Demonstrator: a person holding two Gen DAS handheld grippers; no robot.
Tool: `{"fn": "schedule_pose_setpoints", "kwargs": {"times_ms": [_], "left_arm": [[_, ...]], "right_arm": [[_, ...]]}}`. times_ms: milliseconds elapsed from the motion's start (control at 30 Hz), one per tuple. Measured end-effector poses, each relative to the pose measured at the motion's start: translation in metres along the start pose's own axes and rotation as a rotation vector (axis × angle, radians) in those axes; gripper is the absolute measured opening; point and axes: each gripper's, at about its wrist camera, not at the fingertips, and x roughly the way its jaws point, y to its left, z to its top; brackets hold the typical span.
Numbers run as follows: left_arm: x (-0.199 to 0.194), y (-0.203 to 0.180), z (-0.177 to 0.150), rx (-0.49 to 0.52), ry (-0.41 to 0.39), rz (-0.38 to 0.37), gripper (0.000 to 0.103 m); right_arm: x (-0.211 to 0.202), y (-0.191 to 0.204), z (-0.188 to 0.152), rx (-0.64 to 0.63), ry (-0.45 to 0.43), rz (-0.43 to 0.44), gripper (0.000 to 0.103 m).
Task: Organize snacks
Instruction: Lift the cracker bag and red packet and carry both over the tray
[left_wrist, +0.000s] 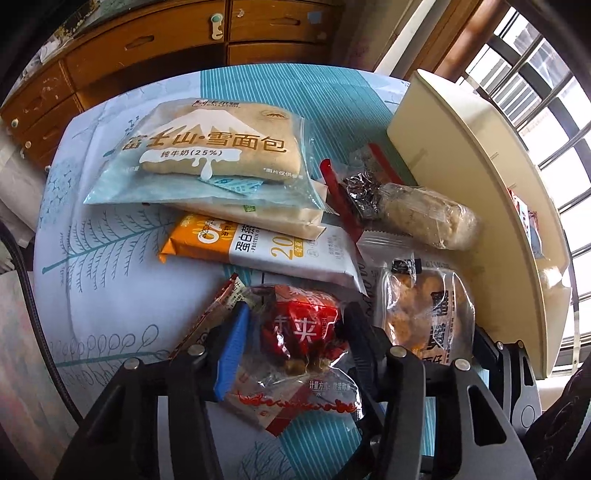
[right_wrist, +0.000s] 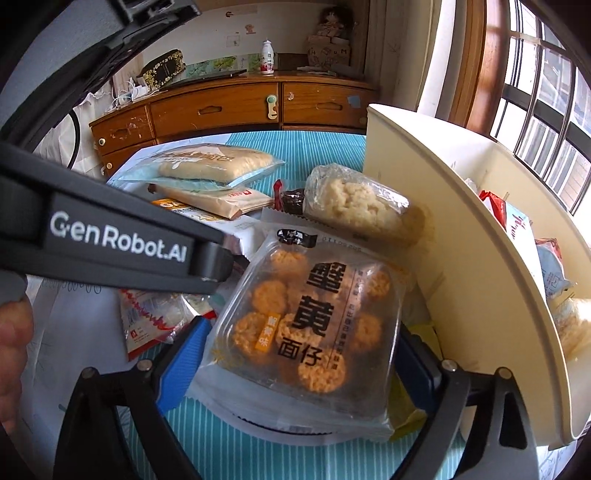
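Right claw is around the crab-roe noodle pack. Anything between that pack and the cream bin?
Nothing visible blocks it. The noodle pack lies right beside the cream bin; only the bin's own wall must be cleared.

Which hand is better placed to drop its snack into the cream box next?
Probably the right: its tool straddles the crab-roe cracker pack, right beside the cream box. The left tool, around the red packet, sits farther away.

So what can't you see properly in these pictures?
- Inside the cream box: its wall hides most of the packets, both views.
- Orange bar: bread bags cover its top edge, left view; the left gripper blocks it in the right view.
- Right gripper: the cracker pack hides its fingertips.
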Motion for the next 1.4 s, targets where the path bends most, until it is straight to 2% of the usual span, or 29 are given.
{"fn": "schedule_pose_setpoints", "kwargs": {"times_ms": [233, 533, 900, 1067, 1400], "left_arm": [[-0.014, 0.011, -0.008, -0.015, -0.026, -0.002, 0.047], [-0.047, 0.024, -0.034, -0.03, -0.098, -0.06, 0.047], [-0.093, 0.032, -0.072, 0.001, -0.187, -0.168, 0.047], [-0.114, 0.03, -0.085, 0.02, -0.224, -0.192, 0.047], [-0.139, 0.016, -0.095, 0.021, -0.273, -0.272, 0.047]], "right_arm": [[-0.011, 0.004, -0.004, -0.035, 0.007, 0.011, 0.088], [-0.034, 0.013, -0.022, -0.031, 0.028, 0.028, 0.087], [-0.08, 0.022, -0.036, 0.013, -0.03, 0.0, 0.087], [-0.105, 0.023, -0.035, 0.027, -0.065, -0.009, 0.087], [-0.143, 0.011, -0.028, 0.045, -0.109, -0.015, 0.087]]}}
